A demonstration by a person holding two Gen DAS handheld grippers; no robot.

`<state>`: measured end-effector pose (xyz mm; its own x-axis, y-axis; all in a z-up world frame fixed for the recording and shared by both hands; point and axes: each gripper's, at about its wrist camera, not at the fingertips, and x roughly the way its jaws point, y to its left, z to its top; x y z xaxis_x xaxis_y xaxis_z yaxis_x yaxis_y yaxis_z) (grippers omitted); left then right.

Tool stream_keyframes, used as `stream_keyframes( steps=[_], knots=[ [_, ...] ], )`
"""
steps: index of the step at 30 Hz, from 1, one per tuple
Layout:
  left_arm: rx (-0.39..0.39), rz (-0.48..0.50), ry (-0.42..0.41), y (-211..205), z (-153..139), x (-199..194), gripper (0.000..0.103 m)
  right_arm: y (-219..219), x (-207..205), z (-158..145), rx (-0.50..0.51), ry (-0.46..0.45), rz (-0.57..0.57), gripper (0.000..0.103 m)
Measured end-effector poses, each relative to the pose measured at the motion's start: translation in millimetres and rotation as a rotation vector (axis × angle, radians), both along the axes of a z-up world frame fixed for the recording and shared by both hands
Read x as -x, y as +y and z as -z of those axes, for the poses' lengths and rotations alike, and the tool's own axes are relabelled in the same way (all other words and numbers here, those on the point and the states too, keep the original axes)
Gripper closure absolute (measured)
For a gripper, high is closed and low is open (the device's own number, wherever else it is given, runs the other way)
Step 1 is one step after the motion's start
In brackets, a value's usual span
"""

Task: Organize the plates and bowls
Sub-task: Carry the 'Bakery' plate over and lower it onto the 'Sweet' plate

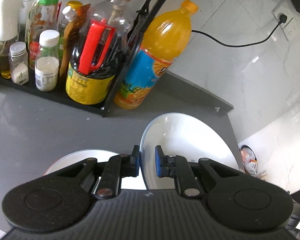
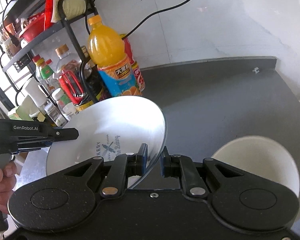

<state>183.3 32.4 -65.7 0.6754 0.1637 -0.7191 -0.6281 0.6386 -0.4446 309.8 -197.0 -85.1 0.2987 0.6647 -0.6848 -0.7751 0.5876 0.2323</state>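
Each gripper point(image 2: 153, 161) is matte black with blue finger pads point(image 2: 144, 156) and silver pivot rivets. The left gripper point(image 2: 50, 138) bears white "GenRobot.AI" lettering along its side.

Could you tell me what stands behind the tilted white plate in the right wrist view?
Behind the plate stand an orange juice bottle and the rack's jars and bottles. The plate covers their bases and the counter there.

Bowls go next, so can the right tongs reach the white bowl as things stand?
Probably not yet: the right tongs straddle the rim of the tilted plate, which the left tongs also grip. The white bowl sits unobstructed on the counter beside them.
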Motion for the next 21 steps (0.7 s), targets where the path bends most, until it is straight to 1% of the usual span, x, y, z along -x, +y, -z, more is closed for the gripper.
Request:
stream_keyframes(
  steps=[2, 8, 10, 14, 18, 21],
  knots=[
    [0.003, 0.018, 0.006, 3.7, 4.1, 5.9, 0.090, 2.2, 10.9, 2.3, 0.006, -0.008, 0.015, 0.090],
    [0.061, 0.059, 0.044, 15.3, 28.4, 19.5, 0.090, 6.4, 36.2, 11.1, 0.030, -0.015, 0.062, 0.090],
    [0.065, 0.078, 0.058, 16.6, 35.2, 21.9, 0.090, 8.2, 43.1, 15.7, 0.046, -0.019, 0.075, 0.090],
    [0.088, 0.094, 0.072, 20.9, 47.2, 28.3, 0.090, 10.5, 53.7, 25.3, 0.073, -0.005, 0.095, 0.090],
    [0.089, 0.112, 0.093, 21.9, 55.9, 32.7, 0.090, 11.6, 63.6, 34.3, 0.095, 0.005, 0.100, 0.090],
    [0.104, 0.123, 0.116, 23.3, 65.4, 36.6, 0.090, 11.3, 69.7, 40.7, 0.112, 0.015, 0.107, 0.090]
  ],
)
